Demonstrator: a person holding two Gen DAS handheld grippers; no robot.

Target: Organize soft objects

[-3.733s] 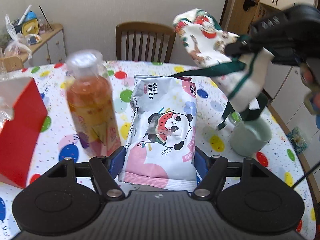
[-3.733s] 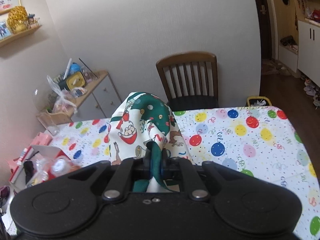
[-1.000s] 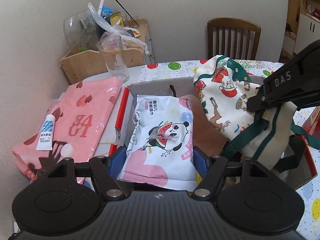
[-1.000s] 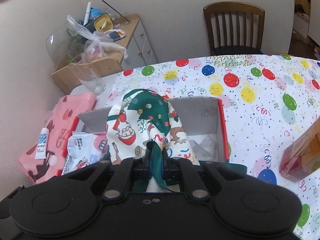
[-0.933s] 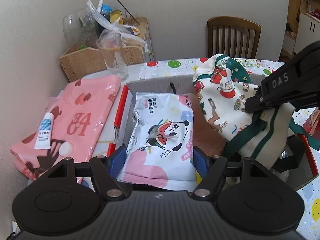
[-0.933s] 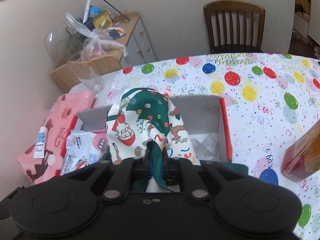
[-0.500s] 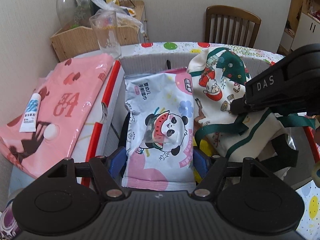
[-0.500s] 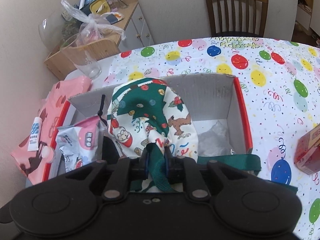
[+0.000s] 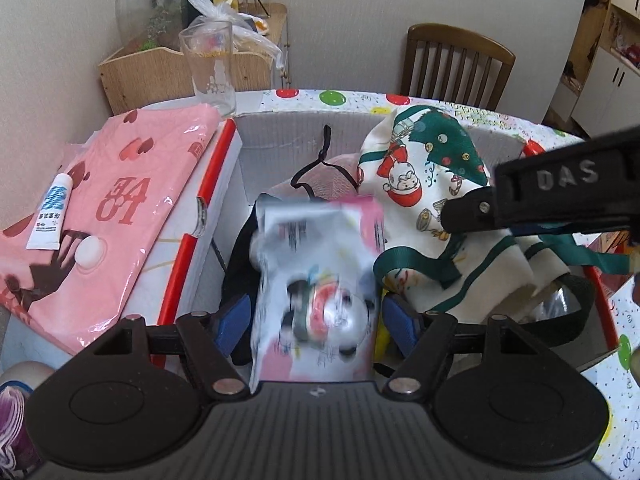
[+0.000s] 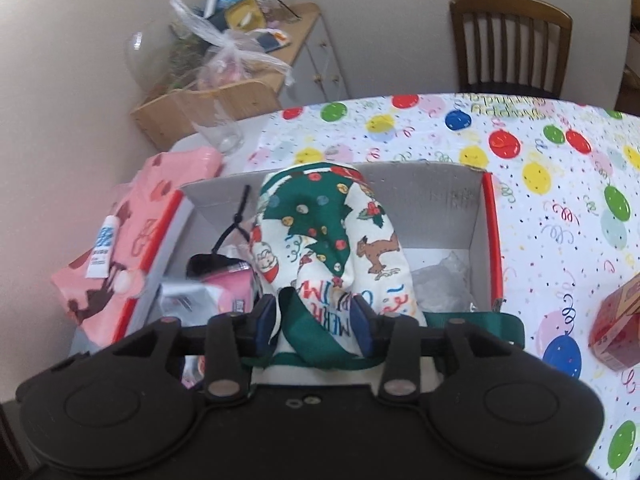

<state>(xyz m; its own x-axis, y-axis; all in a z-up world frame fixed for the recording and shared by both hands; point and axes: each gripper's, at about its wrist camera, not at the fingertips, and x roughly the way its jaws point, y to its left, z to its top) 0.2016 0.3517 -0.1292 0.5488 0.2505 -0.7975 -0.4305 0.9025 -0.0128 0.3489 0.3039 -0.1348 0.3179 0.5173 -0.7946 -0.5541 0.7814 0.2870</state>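
Observation:
A panda-print wipes pack (image 9: 316, 272) shows blurred between the blue pads of my left gripper (image 9: 316, 320), with thin gaps on both sides, over the left half of the red-edged cardboard box (image 9: 280, 128). The pack (image 10: 208, 296) also shows at the lower left of the right wrist view. A Christmas-print cloth bag (image 9: 424, 184) rests in the middle of the box (image 10: 432, 200). The jaws of my right gripper (image 10: 314, 320) are opening. The bag (image 10: 332, 232) and its green strap lie loose between the pads, which do not press on them.
A pink heart-print packet (image 9: 120, 200) with a small tube (image 9: 50, 216) on it lies left of the box. A drinking glass (image 9: 208, 64) and a wooden crate (image 9: 160, 72) stand behind, a chair (image 9: 456, 64) beyond. A red carton (image 10: 616, 332) sits right on the balloon tablecloth (image 10: 540, 184).
Both grippers sank toward the box. The right jaws went from shut on the green strap to apart. The wipes pack, sharp before, is now blurred and loose between the left pads.

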